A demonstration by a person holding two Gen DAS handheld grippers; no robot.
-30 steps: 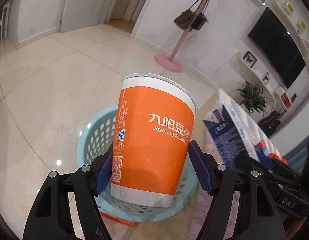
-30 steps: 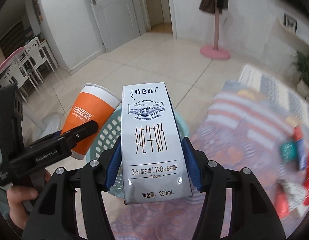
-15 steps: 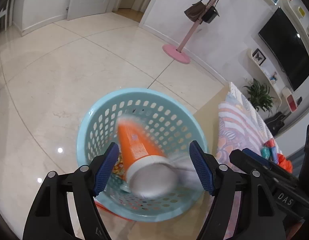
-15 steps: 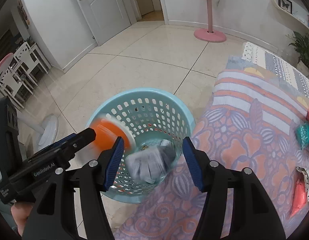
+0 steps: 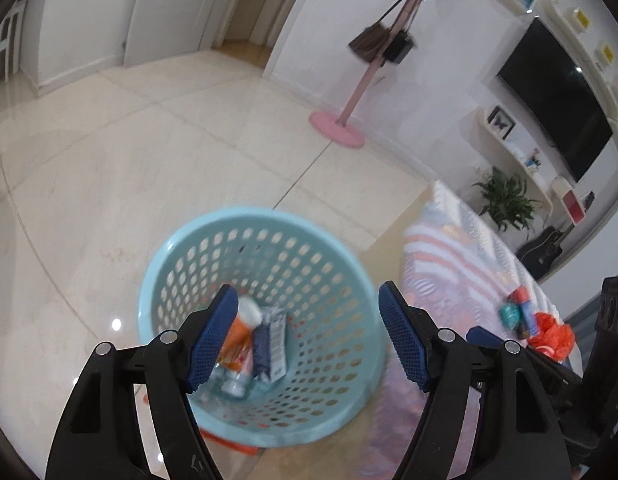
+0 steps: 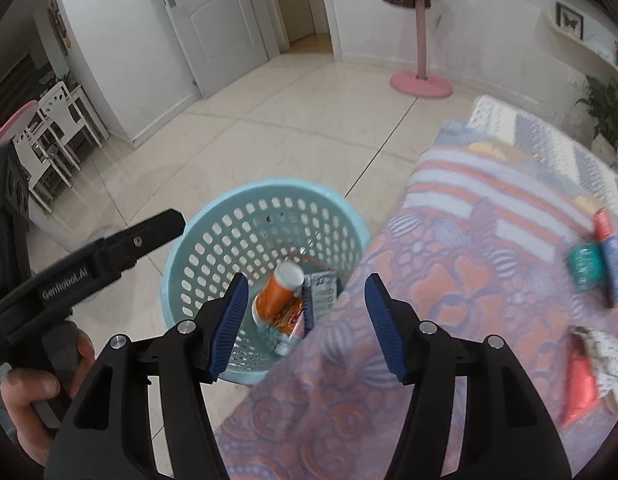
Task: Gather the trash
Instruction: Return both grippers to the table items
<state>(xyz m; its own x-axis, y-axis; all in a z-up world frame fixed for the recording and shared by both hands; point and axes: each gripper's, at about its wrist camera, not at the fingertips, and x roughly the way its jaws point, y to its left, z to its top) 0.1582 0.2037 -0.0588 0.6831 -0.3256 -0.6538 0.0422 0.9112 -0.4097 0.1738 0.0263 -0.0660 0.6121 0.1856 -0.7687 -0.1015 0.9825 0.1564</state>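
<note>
A light blue perforated basket [image 5: 177,264] stands on the floor beside the table; it also shows in the right wrist view [image 6: 197,240]. An orange paper cup [image 5: 235,340] and a milk carton [image 5: 271,344] lie inside it on other trash; the right wrist view shows the cup [image 6: 277,292] and the carton [image 6: 323,290] too. My left gripper [image 5: 305,336] is open and empty above the basket. My right gripper [image 6: 305,320] is open and empty above the basket's right side and the table edge. Several wrappers [image 6: 593,268] lie on the patterned tablecloth [image 6: 449,280] at right.
The left gripper's body [image 6: 93,264] shows at the left of the right wrist view. More trash, including an orange bag [image 5: 549,336], lies on the table. A pink coat stand [image 5: 341,128] is far back on the tiled floor.
Both grippers opened and let go: the orange cup and the milk carton fell into the basket and now lie at its bottom. Both grippers have pulled back slightly.
</note>
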